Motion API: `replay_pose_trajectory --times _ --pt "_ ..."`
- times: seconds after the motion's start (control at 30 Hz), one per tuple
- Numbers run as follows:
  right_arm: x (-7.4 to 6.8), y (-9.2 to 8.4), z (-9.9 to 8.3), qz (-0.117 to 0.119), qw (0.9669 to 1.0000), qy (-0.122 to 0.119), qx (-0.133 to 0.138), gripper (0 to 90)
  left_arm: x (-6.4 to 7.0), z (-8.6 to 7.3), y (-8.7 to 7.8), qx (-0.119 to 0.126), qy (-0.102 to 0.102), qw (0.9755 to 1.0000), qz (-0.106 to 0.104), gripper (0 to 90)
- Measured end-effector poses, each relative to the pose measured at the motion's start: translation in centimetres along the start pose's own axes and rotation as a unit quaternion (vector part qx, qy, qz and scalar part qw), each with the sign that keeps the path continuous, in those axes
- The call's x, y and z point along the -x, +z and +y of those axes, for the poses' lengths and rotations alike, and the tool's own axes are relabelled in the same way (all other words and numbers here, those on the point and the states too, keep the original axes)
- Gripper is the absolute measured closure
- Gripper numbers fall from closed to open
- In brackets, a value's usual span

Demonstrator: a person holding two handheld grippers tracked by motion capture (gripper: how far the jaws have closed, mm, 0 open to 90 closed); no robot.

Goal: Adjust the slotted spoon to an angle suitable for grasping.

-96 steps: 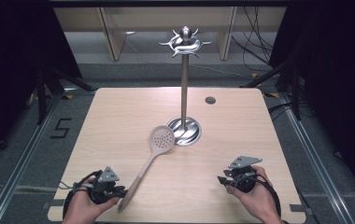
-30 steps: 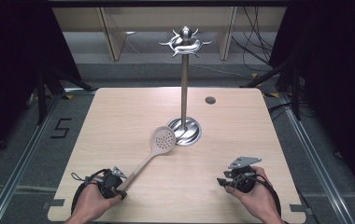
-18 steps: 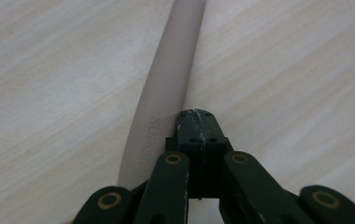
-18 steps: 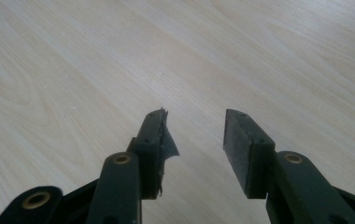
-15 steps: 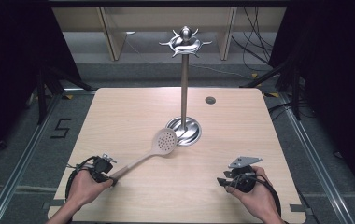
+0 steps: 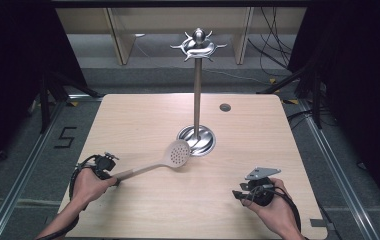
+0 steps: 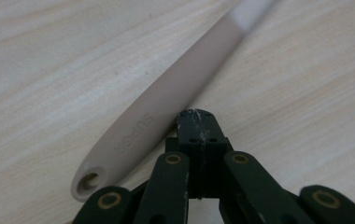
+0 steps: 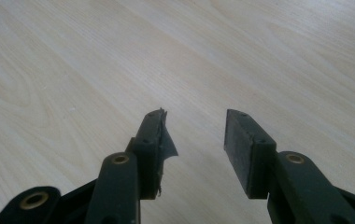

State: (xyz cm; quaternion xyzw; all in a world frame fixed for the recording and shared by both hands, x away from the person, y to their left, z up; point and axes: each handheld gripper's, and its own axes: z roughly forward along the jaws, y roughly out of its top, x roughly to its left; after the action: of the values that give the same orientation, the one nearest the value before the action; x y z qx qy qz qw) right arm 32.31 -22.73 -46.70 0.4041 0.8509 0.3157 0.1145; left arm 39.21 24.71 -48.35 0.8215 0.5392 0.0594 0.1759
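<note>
From the high view, a pale wooden table [image 6: 143,117] with rounded corners and fine lengthwise grain carries a polished metal stand [image 6: 197,95]: a slim upright pole on a round mirror-like base, topped by a ring of curved hooks. A small dark round hole [image 6: 225,107] sits in the tabletop beyond the base, to the right. A slotted spoon [image 6: 164,159], matte beige with a round perforated head, lies slantwise on the wood; its head is just beside the stand's base, and its handle runs back toward the left gripper [image 6: 109,172], held in the person's left hand [image 6: 89,184] near the table's left edge. The right gripper [image 6: 239,194], topped by a grey three-cornered plate, is in the right hand [image 6: 270,202] near the front right, well apart from the spoon.

In the left gripper view, the black jaws are pressed flat together, pad against pad, with nothing between them. The spoon's handle [image 7: 166,100] lies beside them on the left, smooth and rounded, with a hanging hole at its end and faint embossed lettering that is too blurred to read. The jaw tips seem to touch its edge.

In the right gripper view, the jaws stand apart over bare wood, and the left pad's [image 8: 159,135] lining is torn and curling.
</note>
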Motion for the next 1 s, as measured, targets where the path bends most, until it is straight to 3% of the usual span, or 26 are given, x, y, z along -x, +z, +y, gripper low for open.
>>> replay_pose_trajectory --times 0.17,0.53,0.67,0.77,1.0 --pt "0.0 0.0 0.0 0.004 1.0 0.005 -0.004 58.4 -0.9 0.7 0.4 0.004 -0.024 0.9996 -0.01 89.4" --pt "-0.1 -0.1 0.0 0.006 0.9998 0.019 -0.005 58.1 -2.0 2.3 0.7 0.002 -0.035 0.9994 0.0 89.4" --pt "0.0 0.0 0.0 0.0 0.9998 0.003 0.022 58.1 -2.4 2.7 0.8 0.008 -0.043 0.9991 -0.002 89.4" --pt "-0.2 -0.2 0.1 0.002 0.9997 0.014 0.022 58.1 -2.7 3.2 0.9 0.012 -0.048 0.9988 0.0 89.4" --pt "0.0 -0.3 0.1 0.005 0.9998 0.011 0.013 57.9 -3.0 3.5 1.1 0.023 -0.054 0.9983 0.003 89.3"
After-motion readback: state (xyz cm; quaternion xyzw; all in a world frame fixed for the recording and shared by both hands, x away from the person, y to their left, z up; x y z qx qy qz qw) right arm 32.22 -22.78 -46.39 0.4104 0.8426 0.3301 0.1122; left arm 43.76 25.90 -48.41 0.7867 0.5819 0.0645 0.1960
